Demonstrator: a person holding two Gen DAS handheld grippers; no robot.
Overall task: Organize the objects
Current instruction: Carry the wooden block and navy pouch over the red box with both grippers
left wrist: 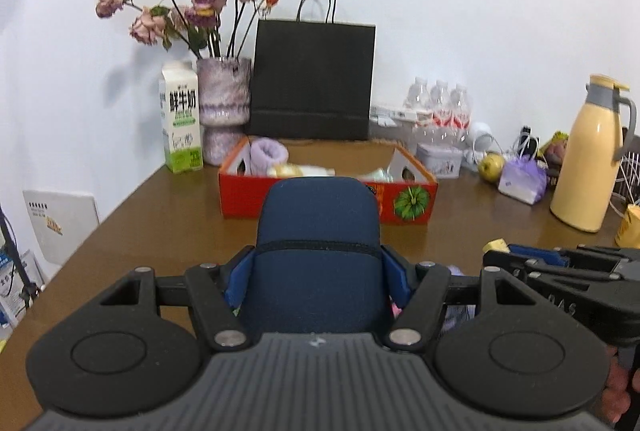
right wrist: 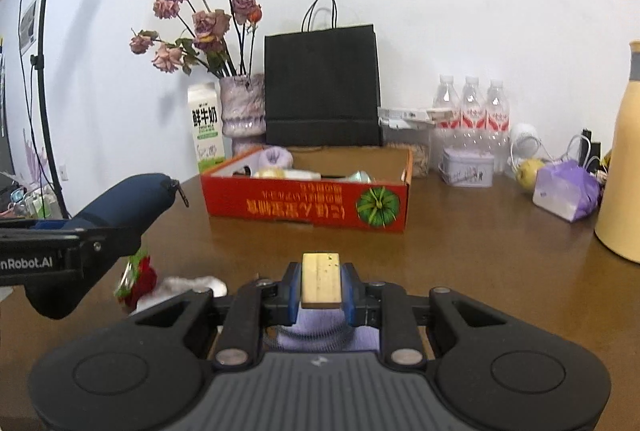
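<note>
— So, what are the grippers carrying?
— Left gripper [left wrist: 318, 271] pinches a blue zip pouch [left wrist: 318, 231]; right gripper [right wrist: 321, 289] squeezes a small tan block [right wrist: 321, 281], both lifted and aimed at the red box [right wrist: 308, 205], probably the drop-off.
— And around them?
— Brown table [right wrist: 480, 271], white wall, black bag [right wrist: 322, 87], dried flowers [right wrist: 200, 23], milk carton [right wrist: 206, 127].

Both wrist views face the wall low over the table [left wrist: 168, 215]; both share the red box [right wrist: 308, 205].
</note>
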